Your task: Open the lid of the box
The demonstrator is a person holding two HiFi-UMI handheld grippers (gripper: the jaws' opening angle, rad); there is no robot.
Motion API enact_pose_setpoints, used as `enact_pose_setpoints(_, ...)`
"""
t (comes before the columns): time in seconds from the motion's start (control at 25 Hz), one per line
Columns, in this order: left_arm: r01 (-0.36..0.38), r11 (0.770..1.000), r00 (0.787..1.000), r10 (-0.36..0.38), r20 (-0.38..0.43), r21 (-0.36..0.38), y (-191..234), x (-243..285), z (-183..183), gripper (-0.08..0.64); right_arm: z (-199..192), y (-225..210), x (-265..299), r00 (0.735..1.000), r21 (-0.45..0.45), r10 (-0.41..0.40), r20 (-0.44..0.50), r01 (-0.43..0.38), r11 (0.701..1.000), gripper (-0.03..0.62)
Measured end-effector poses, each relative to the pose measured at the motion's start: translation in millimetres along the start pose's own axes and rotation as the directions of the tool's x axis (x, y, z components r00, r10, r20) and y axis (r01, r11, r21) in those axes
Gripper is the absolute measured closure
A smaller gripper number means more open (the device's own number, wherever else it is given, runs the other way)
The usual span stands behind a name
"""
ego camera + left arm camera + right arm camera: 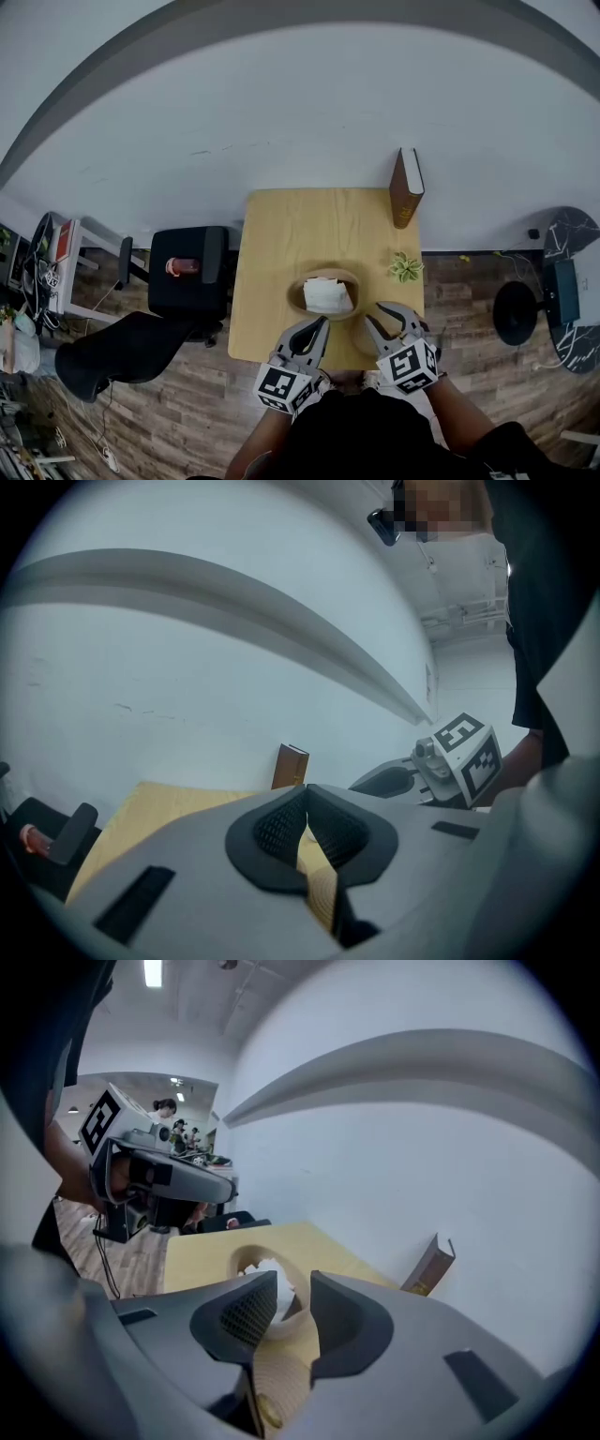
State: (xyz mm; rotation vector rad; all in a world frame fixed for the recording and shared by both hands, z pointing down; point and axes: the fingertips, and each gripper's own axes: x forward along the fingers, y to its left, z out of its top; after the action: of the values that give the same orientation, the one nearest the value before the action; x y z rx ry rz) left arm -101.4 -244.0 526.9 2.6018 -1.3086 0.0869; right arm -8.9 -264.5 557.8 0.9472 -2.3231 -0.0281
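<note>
Jaws of the left gripper (314,328) clamp the near wall of the round wooden box (323,274), which sits open on the tabletop (291,225) just ahead. To its right, the right gripper (373,313) grasps the lid (281,1372), held off the box; setting it down likely falls to that hand.

Left tongs (321,324): grey moulded shell with two tapering fingers.
Right tongs (376,313): the same grey shell and build.
Pads (279,825): black rubber with a cross-hatched face, set into the grey fingers.
Marker cubes (284,386): white faces printed with black square patterns, one behind each pair of tongs.
Slots (134,902): dark rectangular recesses in the shell.
Clothing (375,439): black top.
</note>
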Motion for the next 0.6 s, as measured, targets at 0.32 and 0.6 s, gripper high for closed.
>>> enact_pose_setpoints(0.32,0.017,1.000,0.997,-0.019,0.071,0.023,-5.8,4.6,33.9,0.541,35.3,-17.3,-14.5,0.987,0.061,-0.108,0.117,0.102,0.993,0.572)
enact_pose_setpoints(0.6,0.021,0.999,0.997,-0.024,0.077,0.044,-9.7,4.9,40.8,0.541,52.6,-28.3,-32.6,0.971,0.068,-0.158,0.178,0.148,0.987,0.574)
